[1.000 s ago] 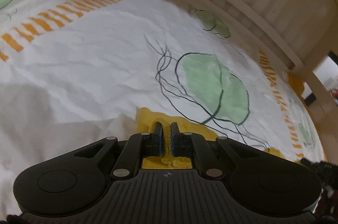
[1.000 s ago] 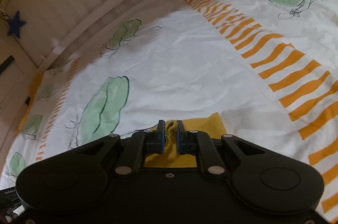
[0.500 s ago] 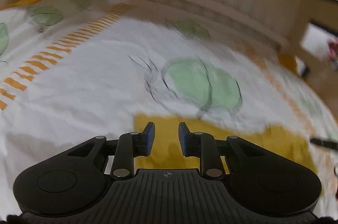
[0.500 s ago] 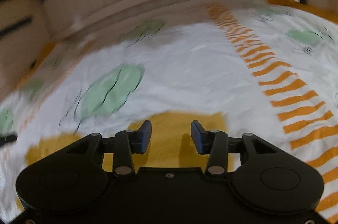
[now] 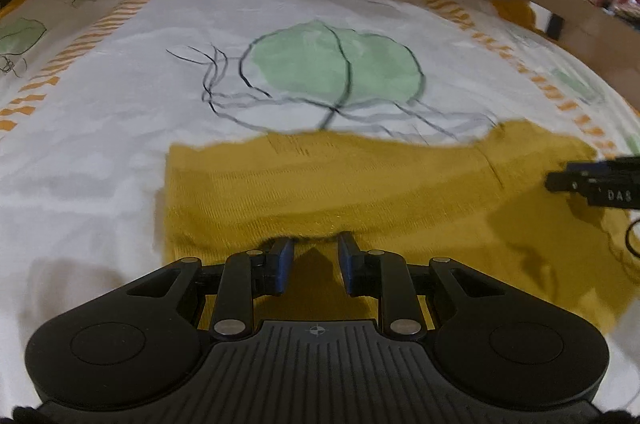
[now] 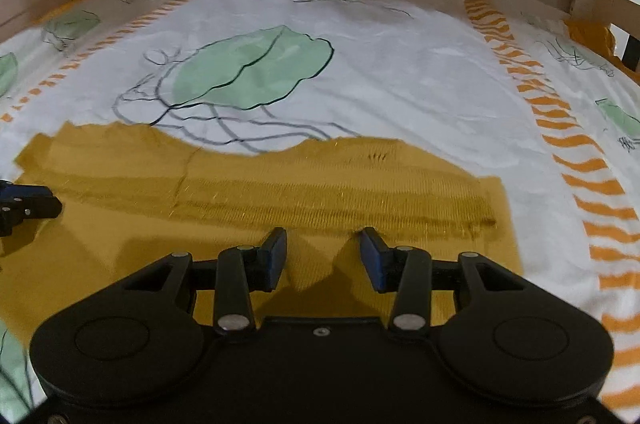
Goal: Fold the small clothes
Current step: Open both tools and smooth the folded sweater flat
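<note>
Both claws, left claw (image 5: pixel 313 262) and right claw (image 6: pixel 323 258), hover released over the mustard garment (image 5: pixel 360 184) on the bed (image 5: pixel 120 112); seemingly one fold is laid, so next regrip an edge.

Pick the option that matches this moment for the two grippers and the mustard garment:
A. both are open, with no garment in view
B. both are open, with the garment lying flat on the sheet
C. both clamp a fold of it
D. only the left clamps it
B: the left gripper and right gripper both show a clear gap between their fingers, and the mustard garment lies spread on the printed sheet.
</note>
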`<state>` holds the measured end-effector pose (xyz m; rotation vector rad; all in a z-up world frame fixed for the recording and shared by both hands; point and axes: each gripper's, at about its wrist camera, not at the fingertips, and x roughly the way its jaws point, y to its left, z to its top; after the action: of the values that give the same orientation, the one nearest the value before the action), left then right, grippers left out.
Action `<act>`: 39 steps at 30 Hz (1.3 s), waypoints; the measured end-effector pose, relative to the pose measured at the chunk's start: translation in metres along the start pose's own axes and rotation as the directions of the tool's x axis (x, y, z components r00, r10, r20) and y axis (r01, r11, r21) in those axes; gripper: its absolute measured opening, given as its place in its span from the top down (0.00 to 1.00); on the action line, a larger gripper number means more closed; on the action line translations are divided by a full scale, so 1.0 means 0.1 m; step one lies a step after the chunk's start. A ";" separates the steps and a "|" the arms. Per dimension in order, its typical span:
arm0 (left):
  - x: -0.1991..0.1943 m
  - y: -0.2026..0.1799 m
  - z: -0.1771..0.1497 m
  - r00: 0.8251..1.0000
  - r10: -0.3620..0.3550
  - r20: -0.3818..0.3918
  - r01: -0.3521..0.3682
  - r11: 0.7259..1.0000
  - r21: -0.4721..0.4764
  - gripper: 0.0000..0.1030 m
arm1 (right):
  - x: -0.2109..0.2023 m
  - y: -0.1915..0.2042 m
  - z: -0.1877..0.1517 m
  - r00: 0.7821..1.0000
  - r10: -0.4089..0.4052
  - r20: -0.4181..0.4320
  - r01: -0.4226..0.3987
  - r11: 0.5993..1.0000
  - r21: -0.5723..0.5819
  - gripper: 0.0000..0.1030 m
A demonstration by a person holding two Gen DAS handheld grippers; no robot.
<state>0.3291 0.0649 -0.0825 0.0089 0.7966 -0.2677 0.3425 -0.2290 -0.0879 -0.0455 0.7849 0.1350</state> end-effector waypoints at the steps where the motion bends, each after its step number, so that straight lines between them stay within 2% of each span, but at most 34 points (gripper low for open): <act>1: 0.04 0.02 0.08 1.000 0.008 -0.001 -0.008 1.000 -0.015 0.77 | 0.03 -0.02 0.05 1.000 0.000 -0.003 0.000 1.000 0.012 0.50; 7: 0.14 0.25 0.49 0.996 0.088 0.027 -0.085 0.992 -0.096 0.77 | 0.23 -0.16 0.38 1.000 -0.025 -0.008 0.026 0.993 0.111 0.50; 12: -0.06 0.33 0.58 0.994 0.084 0.076 -0.074 0.989 -0.130 0.77 | 0.10 -0.30 0.35 0.999 -0.012 0.031 0.006 0.985 0.170 0.50; 16: -0.18 0.24 0.39 0.998 0.048 0.049 -0.044 0.996 -0.082 0.76 | -0.07 -0.33 0.16 0.999 0.008 0.043 -0.014 0.988 0.157 0.50; 22: -0.29 -0.02 -0.15 0.999 -0.025 -0.047 0.025 1.000 -0.003 0.76 | -0.27 -0.35 -0.31 1.000 -0.009 0.015 0.007 0.993 0.114 0.50; 27: -0.47 -0.15 -0.46 1.000 0.012 -0.014 -0.011 0.998 0.067 0.75 | -0.52 -0.31 -0.62 0.997 -0.045 0.060 0.042 0.998 0.052 0.46; 31: -0.49 -0.10 -0.57 0.999 0.006 -0.045 -0.005 1.000 0.016 0.70 | -0.62 -0.27 -0.85 0.994 -0.061 0.086 0.060 0.998 0.017 0.42; 36: -0.48 -0.02 -0.64 1.000 -0.012 -0.027 0.010 0.997 -0.077 0.70 | -0.69 -0.30 -0.99 0.989 -0.058 0.137 0.050 0.997 0.062 0.40; 38: -0.47 0.01 -0.63 1.000 -0.016 -0.024 0.013 0.994 -0.107 0.70 | -0.68 -0.32 -1.02 0.987 -0.062 0.150 0.051 0.996 0.079 0.37; 39: -0.47 0.00 -0.64 1.000 -0.015 -0.023 0.012 0.994 -0.111 0.70 | -0.67 -0.34 -1.04 0.986 -0.065 0.151 0.051 0.994 0.094 0.30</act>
<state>0.2526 0.0830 -0.0934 -0.0978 0.8342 -0.2363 0.2272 -0.2795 -0.1143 0.0267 0.6336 0.0474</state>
